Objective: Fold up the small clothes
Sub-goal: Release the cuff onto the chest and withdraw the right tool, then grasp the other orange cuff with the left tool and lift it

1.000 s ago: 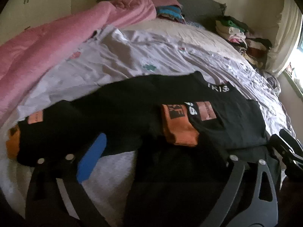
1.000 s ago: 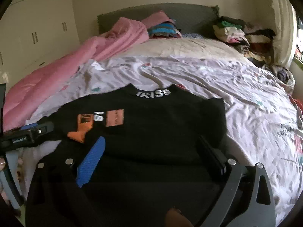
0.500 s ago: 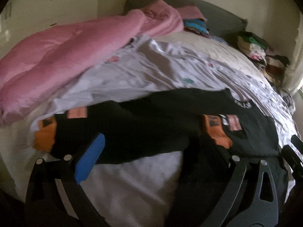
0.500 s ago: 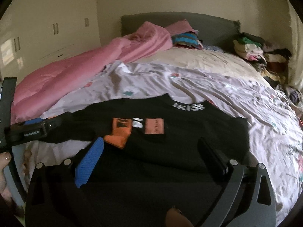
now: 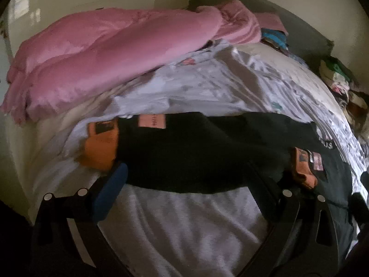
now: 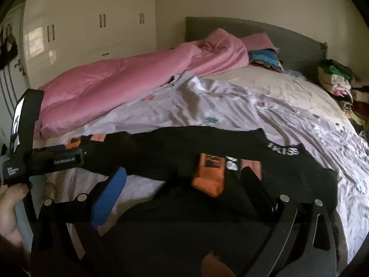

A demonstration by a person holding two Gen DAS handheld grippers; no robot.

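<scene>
Black sweater (image 6: 265, 180) lying flat on the bed (image 6: 253, 106), one sleeve (image 5: 184, 152) stretching out leftward

The sleeve is running crosswise just beyond the left gripper (image 5: 186, 180), nearer it than the right gripper (image 6: 184, 180); both are holding their fingers wide, gripping nothing, the right one hovering over the sweater's body

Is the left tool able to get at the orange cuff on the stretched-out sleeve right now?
Probably yes. The left tool is open, the orange cuff lies flat on the sheet beside its blue finger, nothing covering it.
</scene>
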